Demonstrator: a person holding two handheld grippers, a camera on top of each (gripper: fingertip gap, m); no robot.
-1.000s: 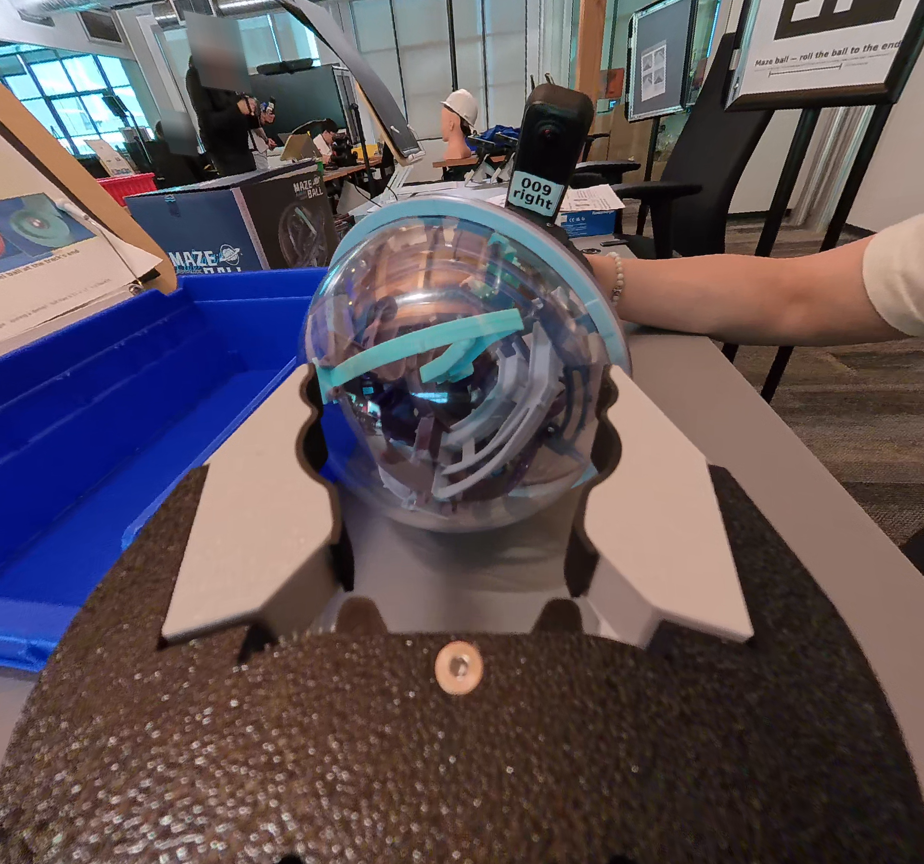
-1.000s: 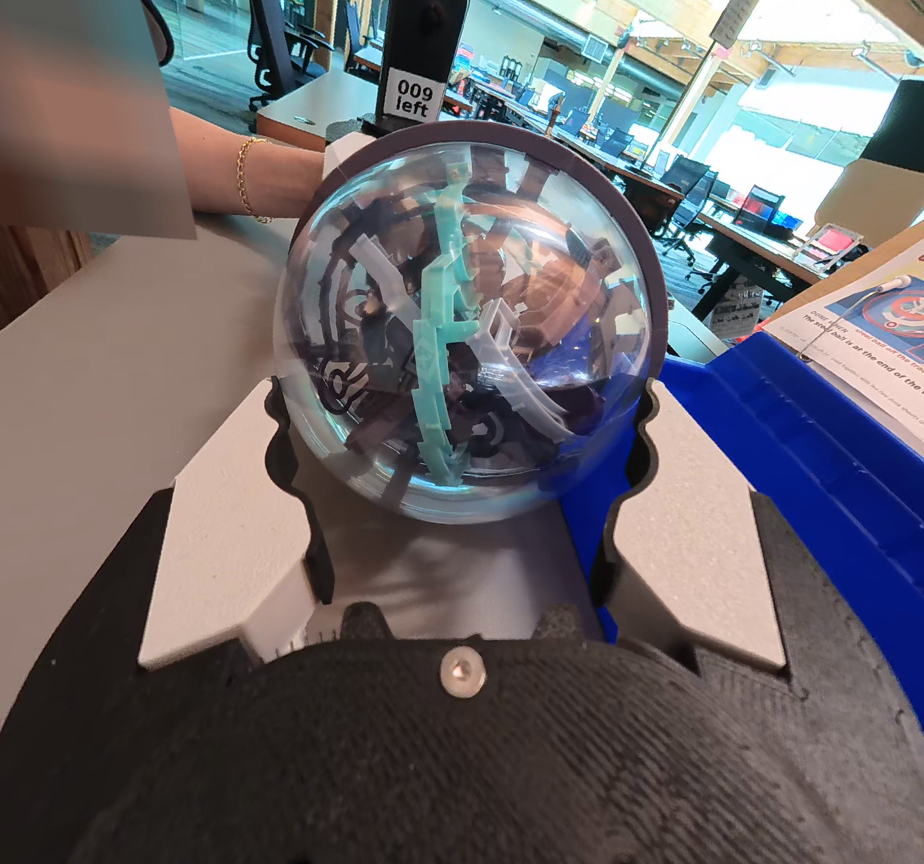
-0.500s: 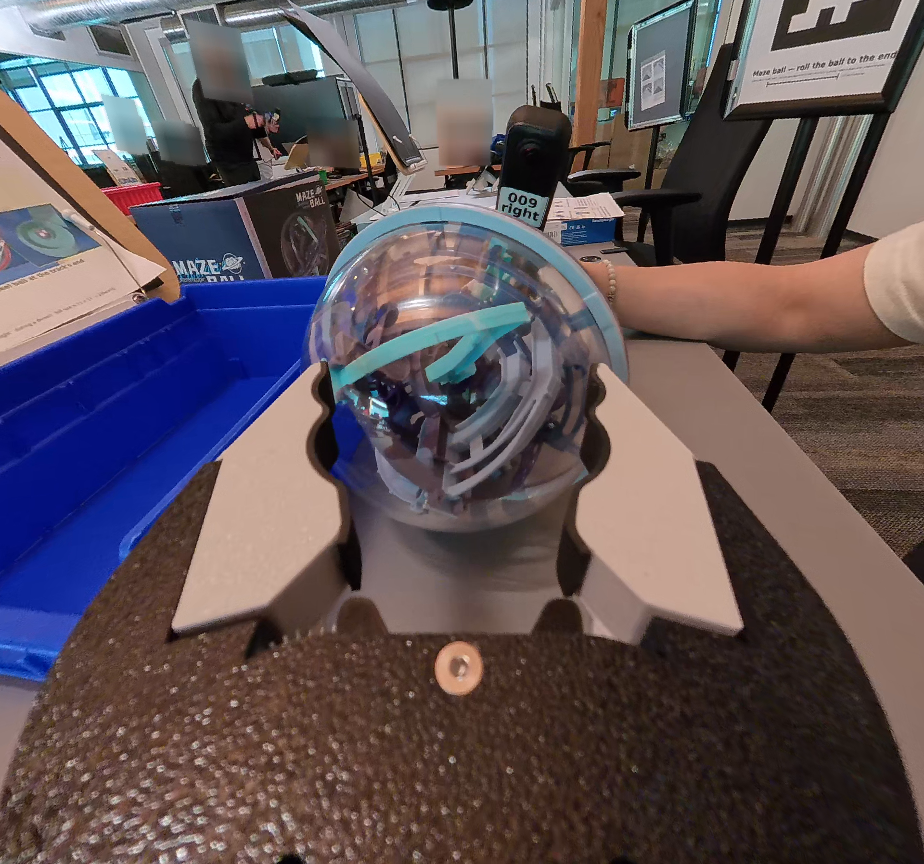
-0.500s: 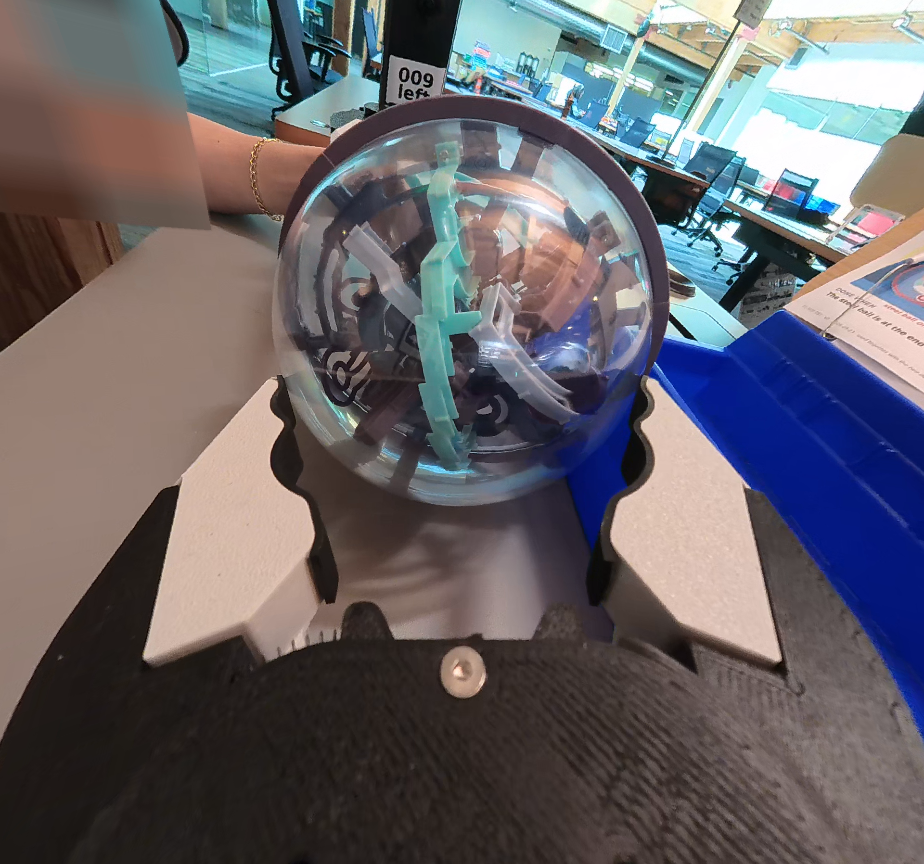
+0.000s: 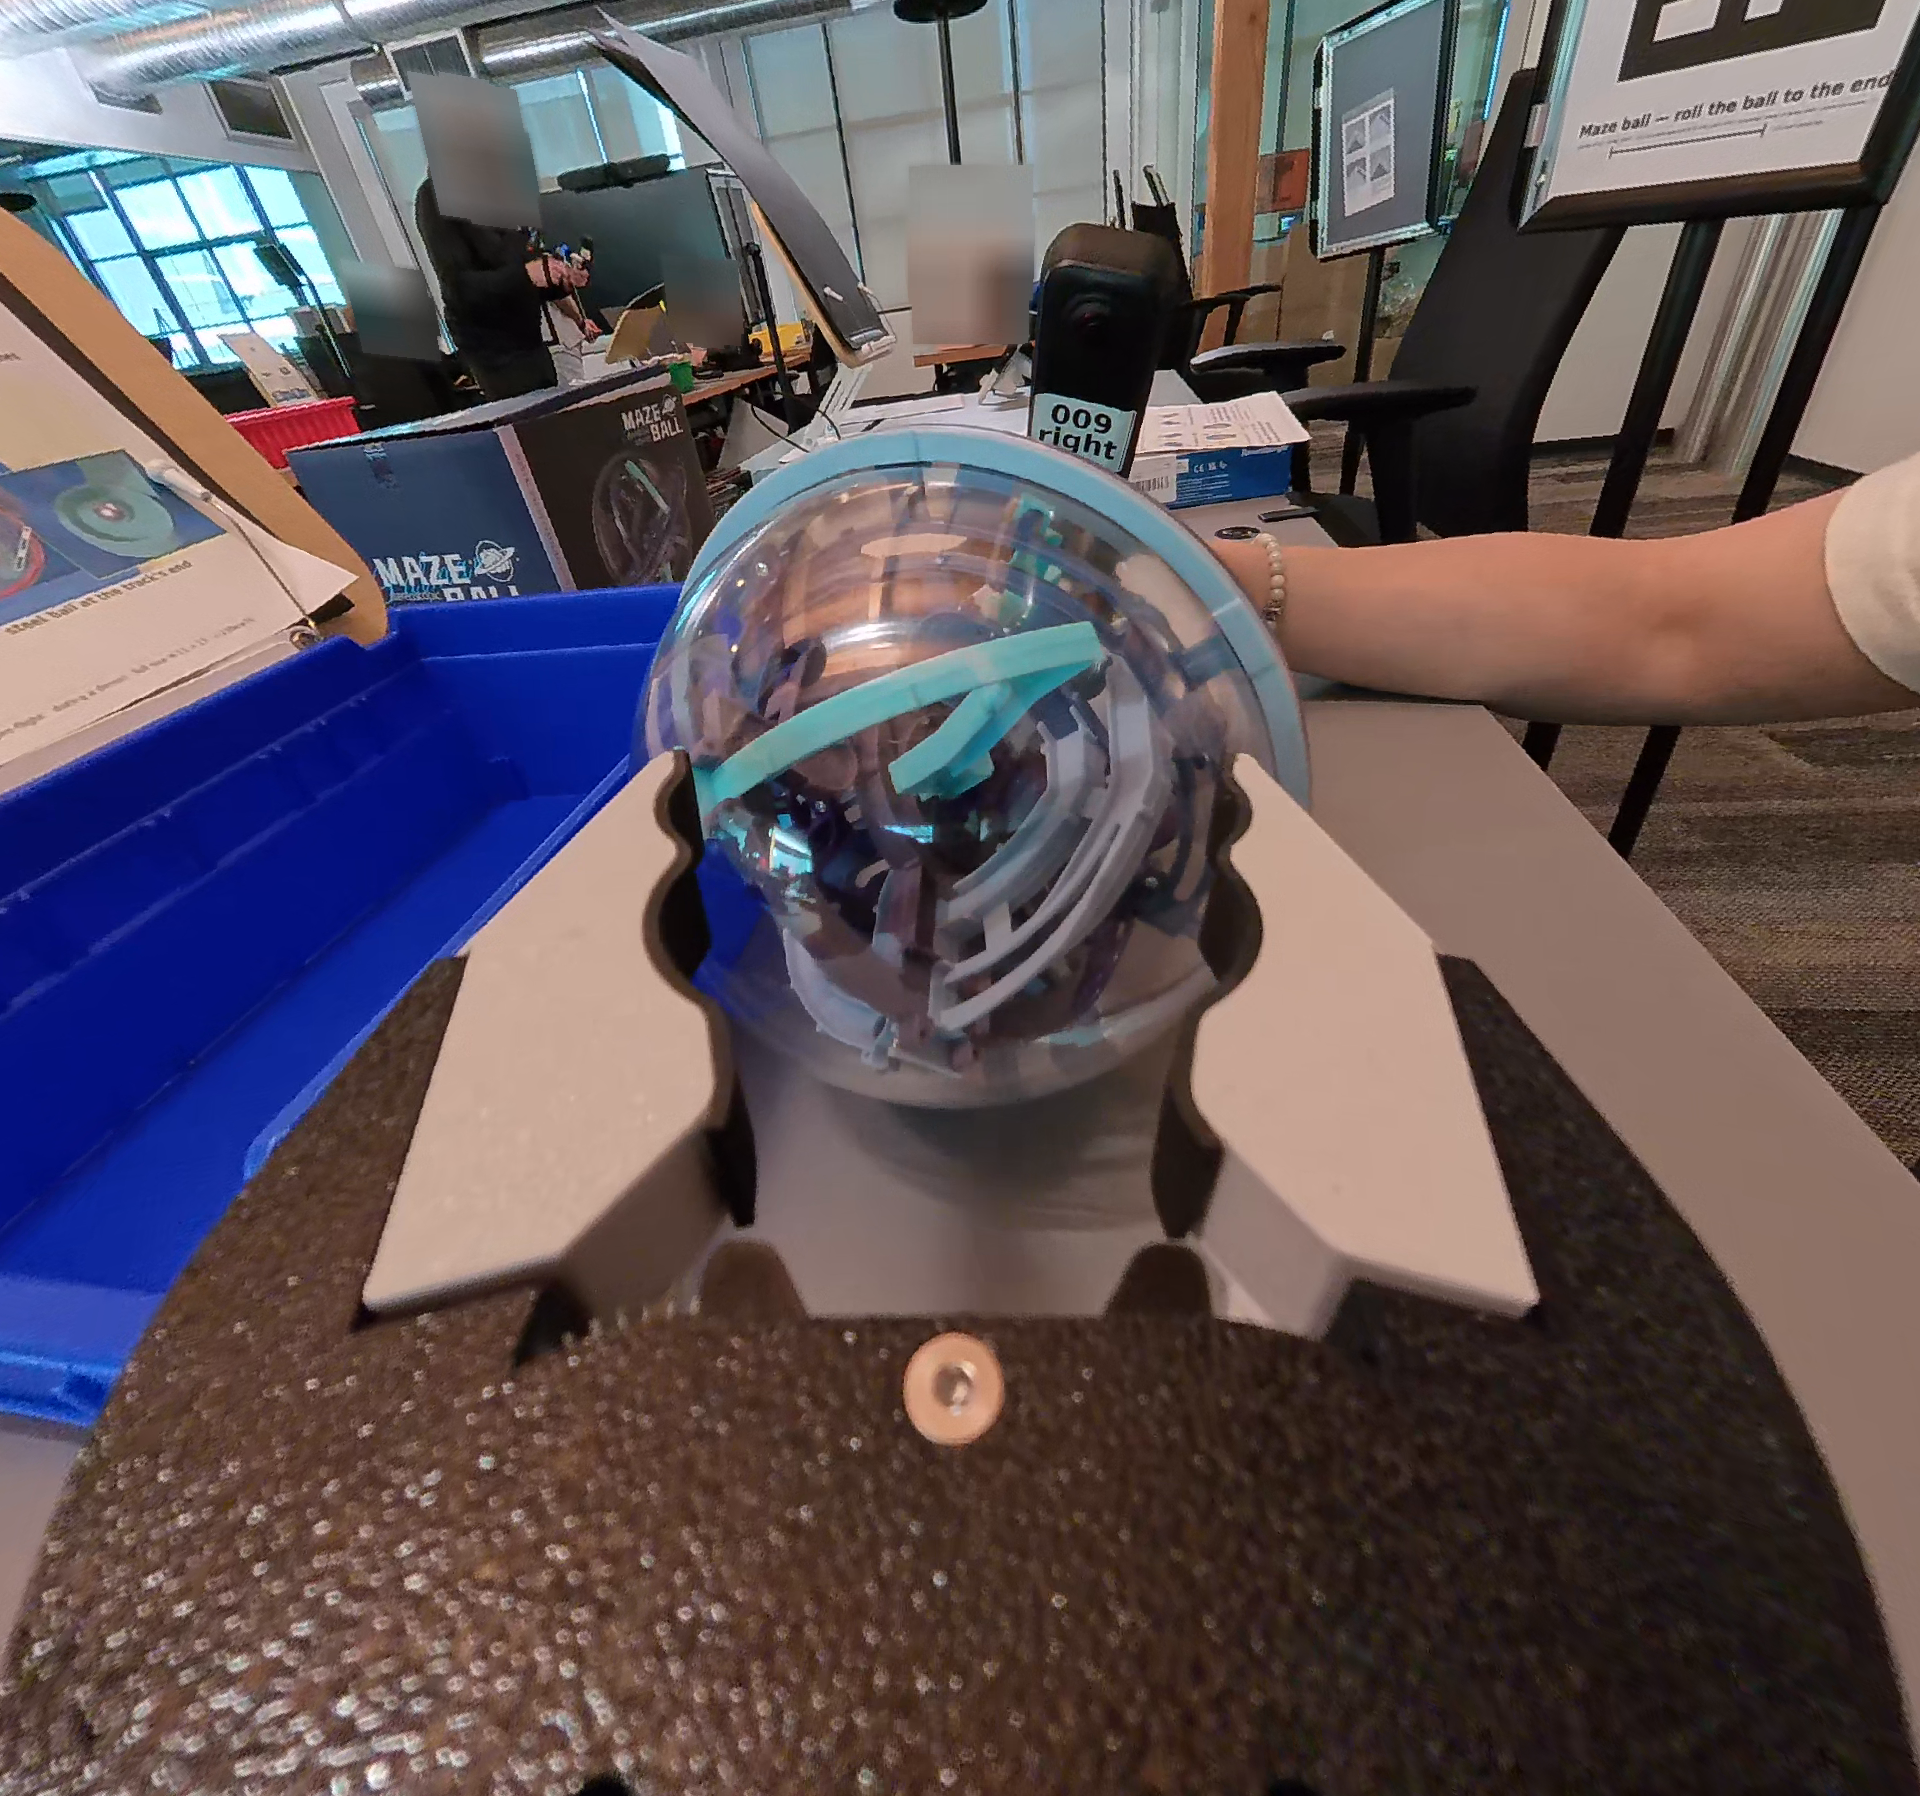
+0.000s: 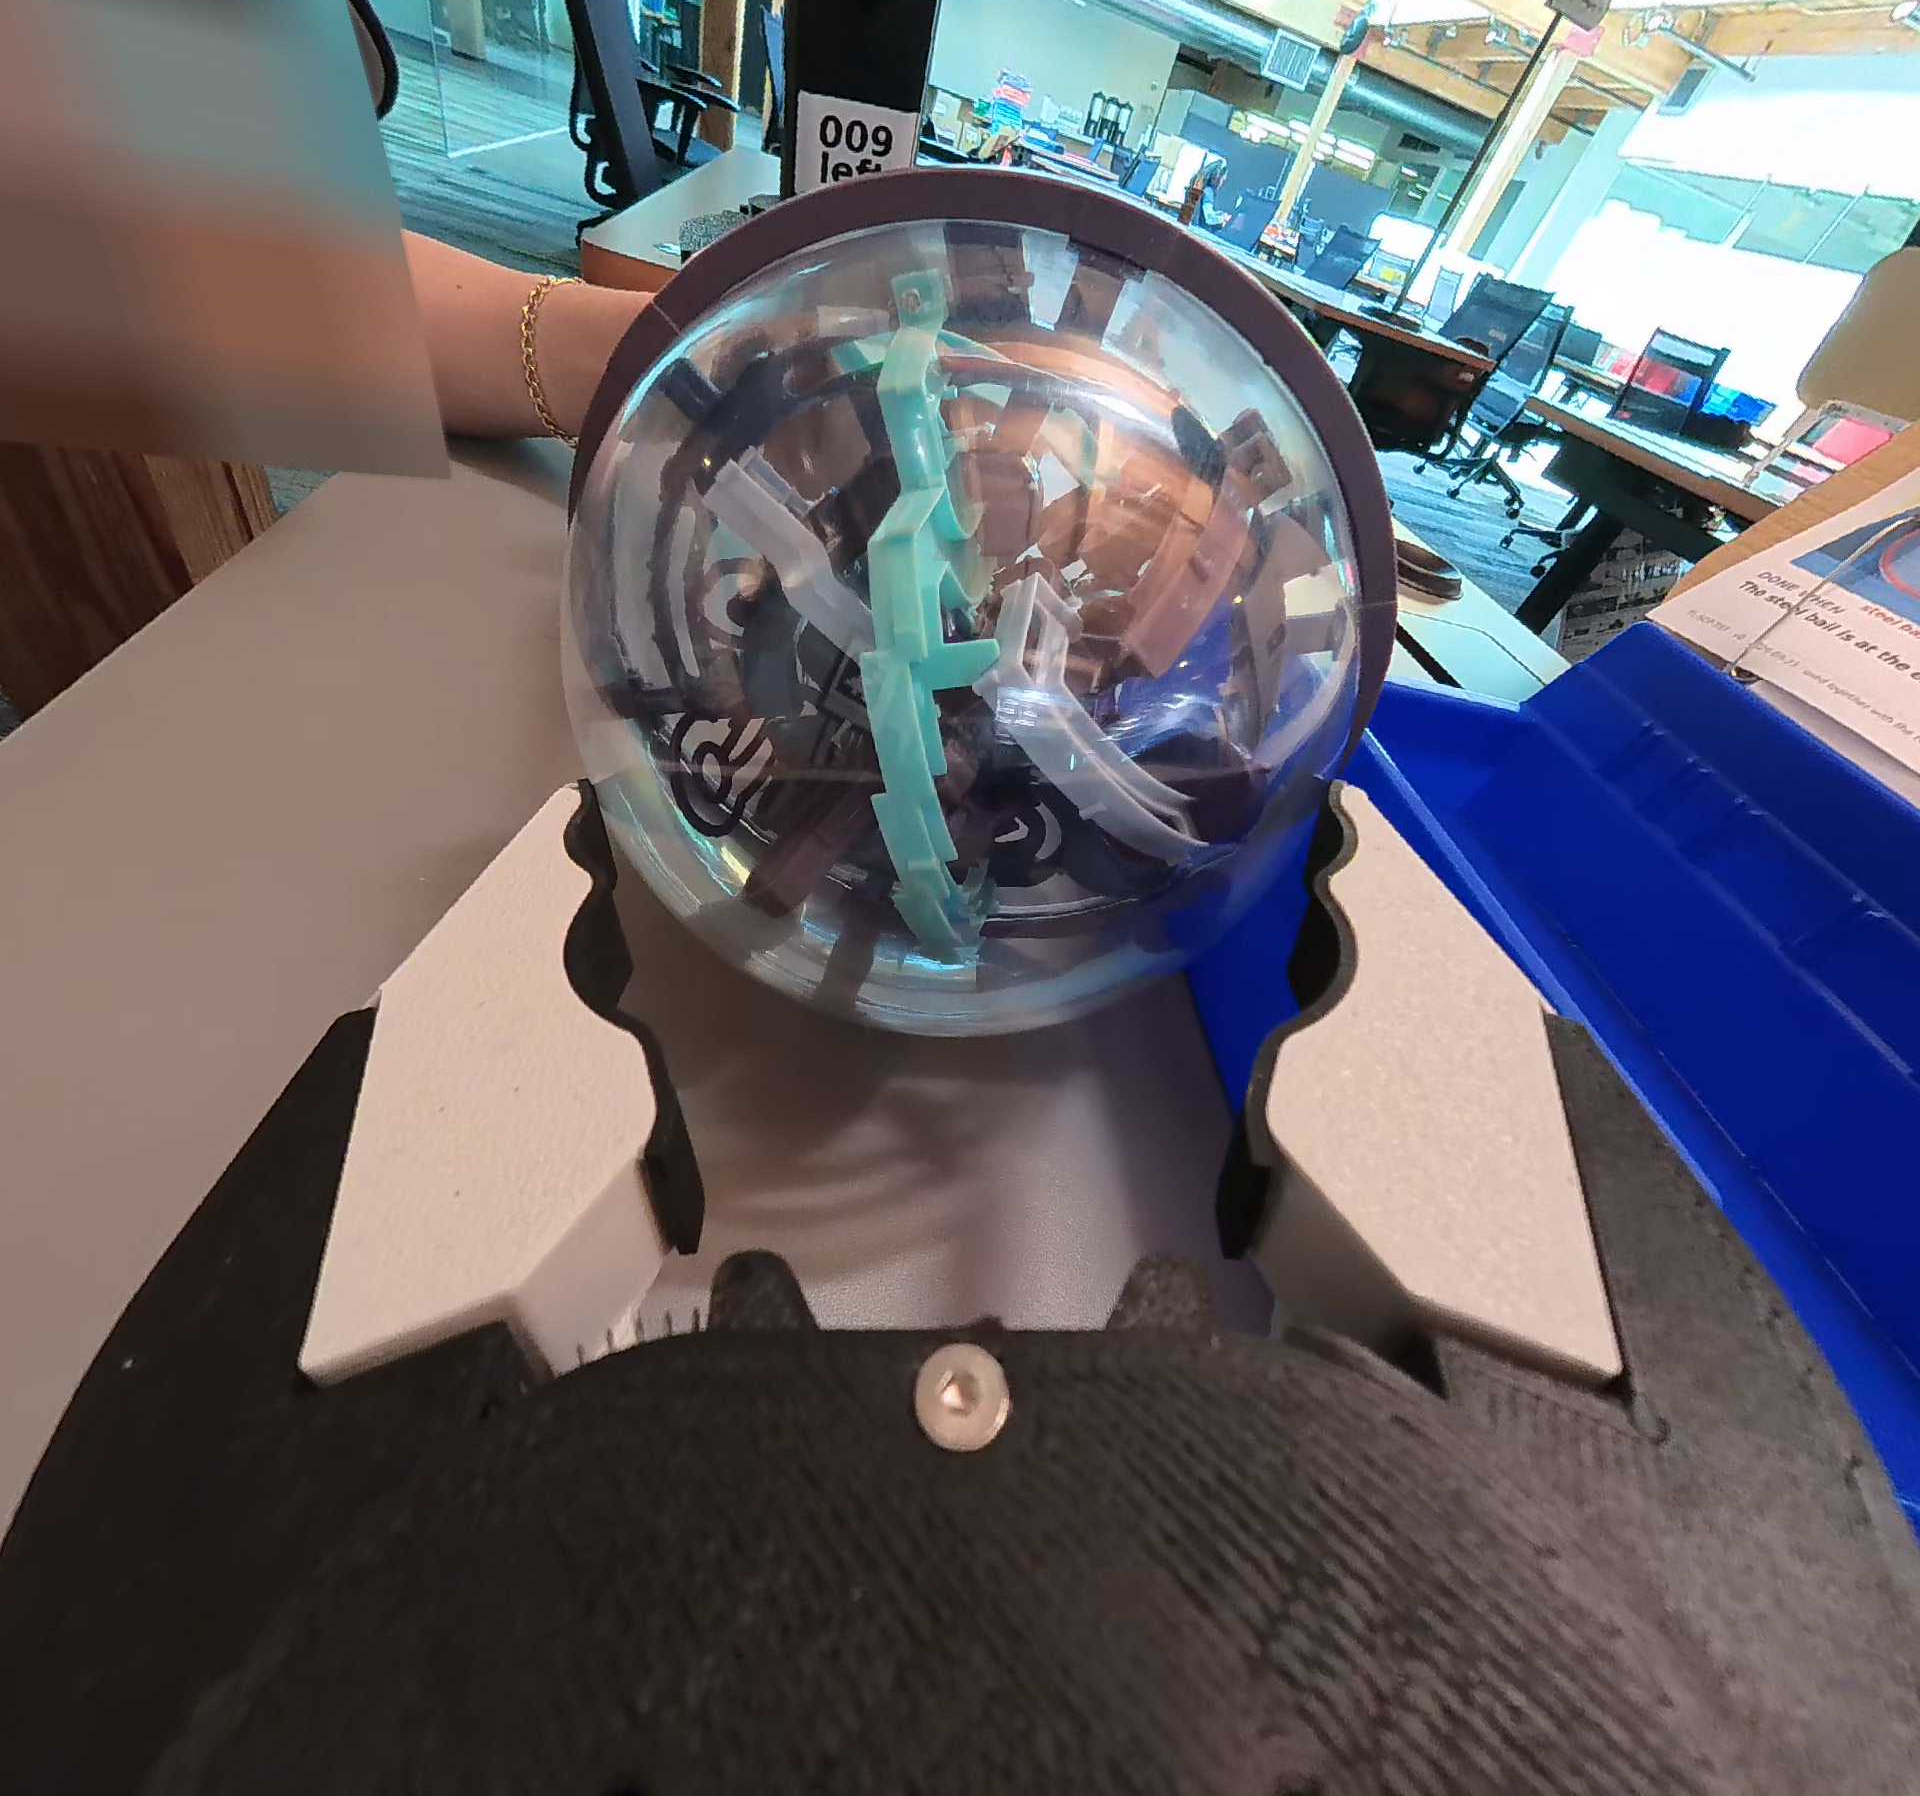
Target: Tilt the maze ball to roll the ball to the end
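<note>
- Compared with a second ago, the maze ball (image 5: pixel 966 780) has tipped a little: in the left wrist view its teal track sits more steeply, and its pale blue rim has swung right.
- That suggests the tilting is underway; the small steel ball cannot be made out, so progress is unclear.
- The left claw (image 5: pixel 961 925) presses its jaws against the sphere's sides, gripping it.
- The right claw (image 6: pixel 961 936) clasps the opposite half likewise.
- The sphere hangs just above the grey table (image 6: pixel 208 759), beside the blue bin (image 5: pixel 260 863).

Lettered blue box (image 5: pixel 499 520), framed sign (image 5: pixel 1714 32), camera label (image 5: pixel 1081 432)
</note>
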